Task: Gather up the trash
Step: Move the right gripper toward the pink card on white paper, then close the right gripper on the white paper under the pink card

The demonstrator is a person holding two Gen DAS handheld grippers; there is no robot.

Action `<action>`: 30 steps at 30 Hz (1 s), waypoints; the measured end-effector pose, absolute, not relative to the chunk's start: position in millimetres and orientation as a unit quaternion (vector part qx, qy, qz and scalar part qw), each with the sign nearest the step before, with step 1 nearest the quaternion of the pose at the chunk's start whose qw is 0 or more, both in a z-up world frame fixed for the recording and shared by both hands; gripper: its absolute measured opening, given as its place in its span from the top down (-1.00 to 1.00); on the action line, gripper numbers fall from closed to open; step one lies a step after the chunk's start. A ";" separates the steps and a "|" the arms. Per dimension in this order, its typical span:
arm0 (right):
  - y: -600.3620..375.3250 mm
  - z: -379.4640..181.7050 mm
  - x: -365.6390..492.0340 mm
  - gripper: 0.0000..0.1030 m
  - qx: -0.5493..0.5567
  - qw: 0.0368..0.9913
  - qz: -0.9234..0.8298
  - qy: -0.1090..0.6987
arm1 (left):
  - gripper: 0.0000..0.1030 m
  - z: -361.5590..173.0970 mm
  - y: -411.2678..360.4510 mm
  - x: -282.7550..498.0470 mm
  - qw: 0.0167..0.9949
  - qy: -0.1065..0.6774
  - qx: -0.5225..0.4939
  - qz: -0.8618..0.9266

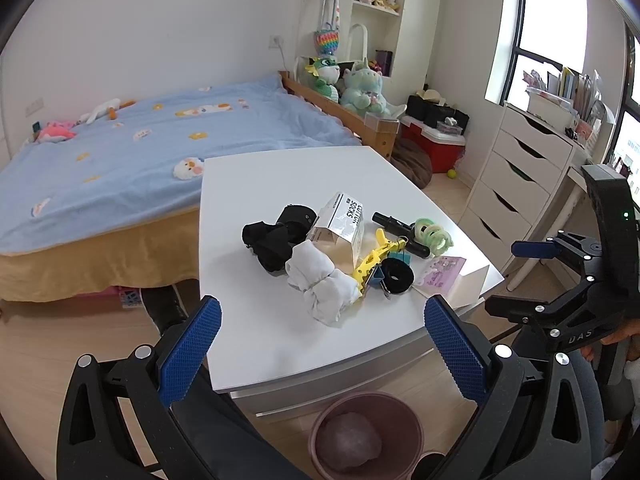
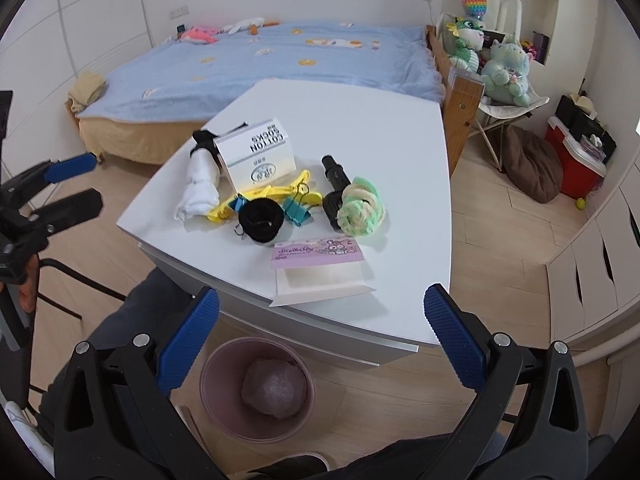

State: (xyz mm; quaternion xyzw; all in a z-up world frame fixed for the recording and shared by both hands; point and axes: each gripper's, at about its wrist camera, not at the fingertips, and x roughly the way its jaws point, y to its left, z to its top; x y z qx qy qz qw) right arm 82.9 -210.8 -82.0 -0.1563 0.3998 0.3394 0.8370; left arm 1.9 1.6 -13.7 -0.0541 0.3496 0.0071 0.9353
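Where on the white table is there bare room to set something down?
The white table is bare along its far side toward the bed, beyond the cotton socks box, and down its right strip past the green hair ties. The middle is crowded: white socks, black scrunchie, purple card.

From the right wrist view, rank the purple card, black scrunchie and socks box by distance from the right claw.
1. Purple card, at the table's near edge, nearest the right claw.
2. Black scrunchie, just behind it, left.
3. Socks box, farthest back.
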 end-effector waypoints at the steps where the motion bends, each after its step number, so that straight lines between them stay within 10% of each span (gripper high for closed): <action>1: -208.8 -84.6 85.6 -0.95 -0.162 0.834 0.340 0.403 | -0.89 -14.6 1.4 1.8 0.935 0.350 -0.054 0.007; 19: -194.0 -112.9 107.8 -0.93 -0.201 0.807 0.360 0.423 | -0.89 -22.4 8.6 2.3 0.930 0.364 -0.061 0.005; 30: -192.3 -113.0 106.3 -0.24 -0.212 0.810 0.356 0.415 | -0.89 -22.9 8.1 3.8 0.928 0.367 -0.062 0.003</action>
